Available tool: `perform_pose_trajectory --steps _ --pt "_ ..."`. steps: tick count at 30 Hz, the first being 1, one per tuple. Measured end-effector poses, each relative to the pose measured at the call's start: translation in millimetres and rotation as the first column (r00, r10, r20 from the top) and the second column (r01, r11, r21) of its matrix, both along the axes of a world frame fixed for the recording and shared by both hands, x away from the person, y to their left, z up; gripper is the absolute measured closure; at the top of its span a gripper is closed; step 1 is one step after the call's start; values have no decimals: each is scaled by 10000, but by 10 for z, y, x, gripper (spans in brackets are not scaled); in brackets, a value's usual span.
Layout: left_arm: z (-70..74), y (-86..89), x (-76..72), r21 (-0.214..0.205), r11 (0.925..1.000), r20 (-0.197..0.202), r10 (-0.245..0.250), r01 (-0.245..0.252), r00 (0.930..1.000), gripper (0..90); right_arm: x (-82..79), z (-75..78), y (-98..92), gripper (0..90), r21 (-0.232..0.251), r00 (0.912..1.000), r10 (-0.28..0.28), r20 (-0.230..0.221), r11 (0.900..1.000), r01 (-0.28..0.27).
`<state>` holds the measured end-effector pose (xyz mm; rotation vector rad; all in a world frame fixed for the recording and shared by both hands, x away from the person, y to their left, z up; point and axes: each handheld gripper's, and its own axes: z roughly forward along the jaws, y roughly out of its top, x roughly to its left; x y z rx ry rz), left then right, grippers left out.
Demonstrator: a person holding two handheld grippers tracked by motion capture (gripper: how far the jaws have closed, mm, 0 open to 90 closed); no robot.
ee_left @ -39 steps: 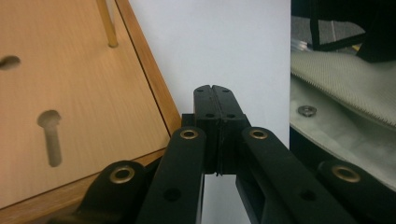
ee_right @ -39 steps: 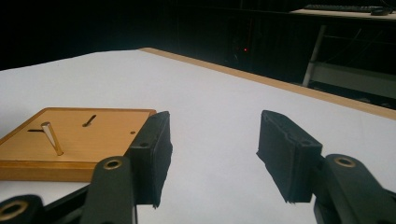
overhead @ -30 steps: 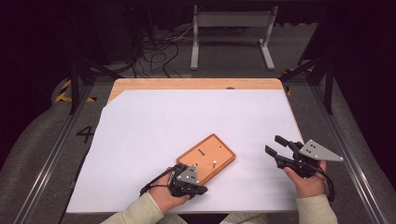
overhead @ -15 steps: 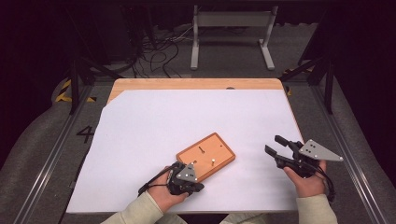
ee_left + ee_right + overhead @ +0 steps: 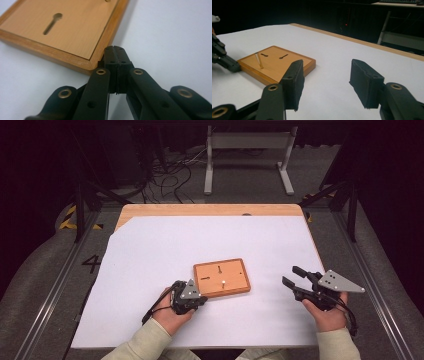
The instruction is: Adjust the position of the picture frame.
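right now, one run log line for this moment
left gripper: shut, at corner of flat wooden board | right gripper: open, empty

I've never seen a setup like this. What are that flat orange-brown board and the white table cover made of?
The board looks like wood: a smooth, light panel with faint grain inside a darker, rounded, slightly glossy frame, with keyhole-shaped slots cut in it. The white cover seems to be matte paper or thin plastic sheet; which, I can't tell. It lies flat over a wooden tabletop whose grain shows at the far edge.
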<state>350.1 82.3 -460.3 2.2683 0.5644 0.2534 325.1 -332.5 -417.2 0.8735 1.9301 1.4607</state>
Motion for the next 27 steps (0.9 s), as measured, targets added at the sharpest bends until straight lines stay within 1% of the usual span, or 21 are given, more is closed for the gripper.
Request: perform_pose_trajectory --steps 2,5,7,8,10,11,12,13,14,15,16,17,18,19,20,21,22,23,24,26,27 --pt "7 23 23 -231 9995 107 217 -214 9997 897 6 -3 16 465 -20 10000 59 -28 10000 -59" --pt "17 57 40 -466 9985 111 288 -283 9995 895 18 -5 51 490 -169 9998 186 -85 9997 -188" --pt "22 68 36 -564 9981 102 250 -244 9996 875 21 -1 68 504 -250 9997 219 -125 9994 -222" --pt "42 99 31 -986 9951 -61 11 -17 10000 867 36 10 100 537 -394 9994 307 -164 9987 -313" --pt "61 137 20 -1257 9920 -199 -126 100 9997 846 63 25 141 582 -625 9989 380 -270 9973 -396" --pt "61 137 20 -1257 9920 -199 -126 100 9997 826 63 25 141 582 -625 9989 380 -270 9973 -396" --pt "67 155 18 -1339 9909 -216 -156 125 9996 826 90 34 180 611 -756 9983 453 -375 9960 -480" --pt "69 171 15 -1409 9900 -323 -162 115 9993 777 147 42 259 655 -1043 9960 673 -580 9919 -731" --pt "73 192 5 -1498 9887 -362 -45 -10 9993 751 185 39 310 672 -1211 9943 808 -696 9887 -888" --pt "81 207 -2 -1515 9885 -349 -72 18 9994 729 218 36 351 699 -1364 9925 921 -800 9853 -1025" --pt "89 222 -9 -1552 9879 -346 -78 23 9994 705 271 38 423 740 -1624 9886 1091 -1034 9788 -1250" --pt "96 236 -17 -1579 9874 -328 -42 -10 9995 684 319 47 477 767 -1835 9857 1249 -1135 9724 -1443" --pt "110 264 -27 -1600 9871 -330 -34 -19 9995 669 353 58 518 787 -1917 9832 1355 -1220 9688 -1573" --pt "110 264 -27 -1600 9871 -330 -34 -19 9995 650 353 58 518 787 -1917 9832 1355 -1220 9688 -1573" --pt "119 290 -34 -1630 9866 -359 32 -90 9994 650 415 85 581 813 -2080 9791 1553 -1313 9613 -1804" --pt "126 340 -42 -1707 9851 -426 144 -215 9990 602 516 139 673 848 -2282 9733 1783 -1448 9511 -2082" --pt "127 365 -44 -1656 9857 -527 220 -304 9984 586 568 165 716 861 -2396 9709 1845 -1527 9462 -2175" --pt "127 365 -44 -1656 9857 -527 220 -304 9984 572 617 189 759 887 -2470 9680 1906 -1635 9420 -2272" --pt "128 411 -43 -1571 9867 -614 316 -409 9976 551 666 211 796 900 -2559 9653 1943 -1748 9377 -2351" --pt "129 442 -41 -1552 9865 -599 434 -523 9973 505 774 243 860 900 -2707 9630 1903 -1907 9328 -2379" --pt "131 467 -37 -1542 9863 -573 510 -593 9971 505 774 243 860 900 -2707 9630 1903 -1907 9328 -2379"
